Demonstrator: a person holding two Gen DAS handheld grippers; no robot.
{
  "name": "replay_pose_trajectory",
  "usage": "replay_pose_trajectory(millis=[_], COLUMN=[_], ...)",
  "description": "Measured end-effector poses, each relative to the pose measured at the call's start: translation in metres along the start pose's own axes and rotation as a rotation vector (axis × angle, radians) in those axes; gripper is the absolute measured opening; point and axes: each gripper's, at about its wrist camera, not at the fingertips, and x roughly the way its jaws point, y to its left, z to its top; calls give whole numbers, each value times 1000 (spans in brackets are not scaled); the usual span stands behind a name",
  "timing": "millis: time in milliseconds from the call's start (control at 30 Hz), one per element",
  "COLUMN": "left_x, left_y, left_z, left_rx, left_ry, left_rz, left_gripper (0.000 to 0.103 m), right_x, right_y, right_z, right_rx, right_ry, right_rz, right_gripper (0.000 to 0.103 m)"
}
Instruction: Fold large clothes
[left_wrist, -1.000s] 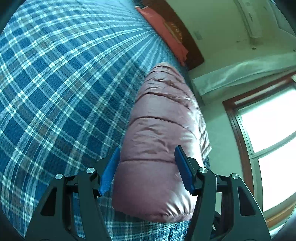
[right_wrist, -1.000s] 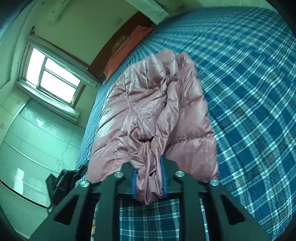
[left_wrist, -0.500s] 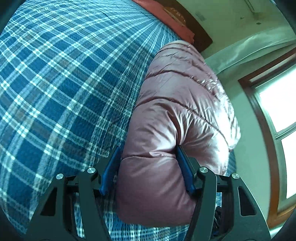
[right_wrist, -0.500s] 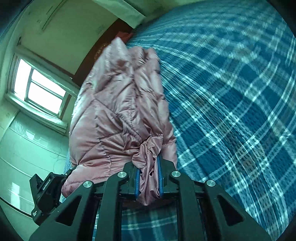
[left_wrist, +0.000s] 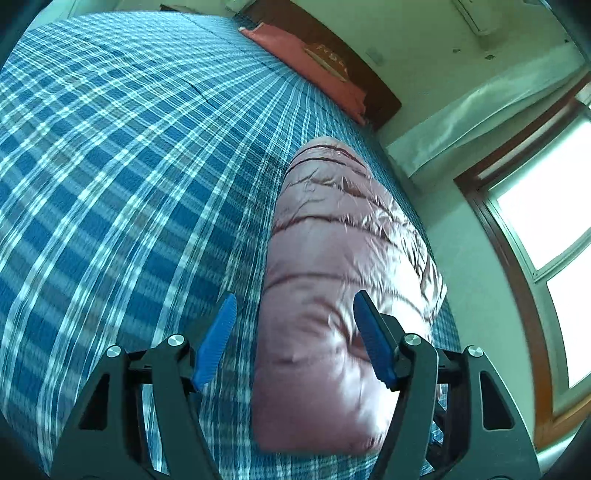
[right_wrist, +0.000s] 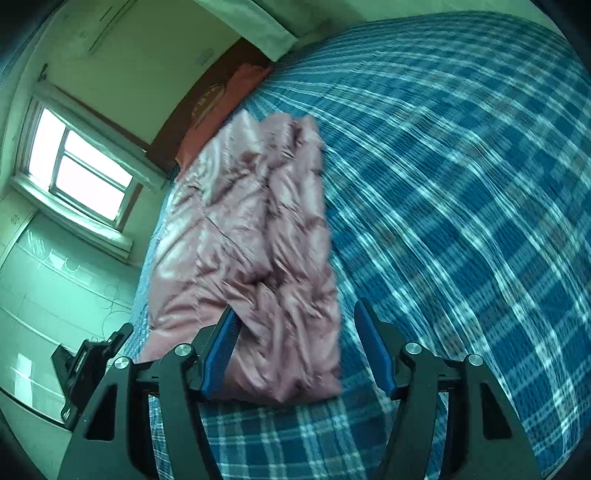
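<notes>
A pink quilted down jacket (left_wrist: 343, 280) lies folded into a long bundle on the blue plaid bed (left_wrist: 129, 166), near the bed's window side. It also shows in the right wrist view (right_wrist: 251, 251). My left gripper (left_wrist: 293, 332) is open, its blue pads spread, hovering over the jacket's near end and holding nothing. My right gripper (right_wrist: 295, 343) is open too, just above the jacket's near crumpled edge, which lies loose between the jaws. The left gripper's black body (right_wrist: 85, 365) shows at the lower left of the right wrist view.
A red pillow (left_wrist: 306, 70) lies against the dark headboard (left_wrist: 373, 88) at the far end. A window (left_wrist: 546, 229) and wall run along the jacket's side of the bed. White cabinets (right_wrist: 44, 280) stand below the window. Wide plaid bedspread (right_wrist: 461, 184) stretches beside the jacket.
Both grippers have opened and let go of the jacket. The jacket has dropped back flat onto the bed, and both grippers have pulled back slightly.
</notes>
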Motion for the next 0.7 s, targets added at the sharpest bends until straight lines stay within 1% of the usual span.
replay_pose_trajectory(millis=[67, 100, 133, 167, 200, 233, 267, 333, 467, 600, 633, 667, 700], left_x=[14, 21, 27, 37, 43, 50, 54, 64, 83, 87, 85, 82, 77], left_y=[-2, -4, -8, -11, -13, -14, -14, -15, -19, -17, -17, -17, -17], left_z=[11, 14, 15, 17, 17, 17, 17, 15, 5, 7, 8, 9, 11], left_rx=[-16, -9, 0, 22, 35, 47, 51, 57, 66, 65, 67, 69, 71], left_ry=[26, 34, 41, 58, 69, 78, 83, 99, 136, 144, 148, 150, 152], left_rz=[-20, -12, -1, 13, 30, 45, 52, 70, 94, 86, 78, 73, 69], left_gripper=[65, 65, 65, 65, 65, 64, 63, 58, 57, 57, 57, 57, 57], right_x=[6, 8, 12, 19, 26, 33, 40, 50, 63, 66, 64, 62, 59], right_y=[12, 19, 24, 26, 27, 28, 26, 21, -1, -6, -6, -5, -3], right_z=[9, 15, 19, 24, 26, 25, 26, 27, 26, 29, 30, 32, 33], right_rx=[-23, -36, -47, -56, -55, -51, -46, -36, 30, 41, 39, 36, 31], right_ry=[-16, -29, -38, -34, -23, -10, 3, 13, 11, 11, 15, 23, 29], right_rz=[-6, -10, -16, -25, -26, -26, -26, -30, -8, 4, 5, 7, 3], right_gripper=[63, 62, 58, 48, 43, 33, 27, 24, 23, 23, 24, 30, 33])
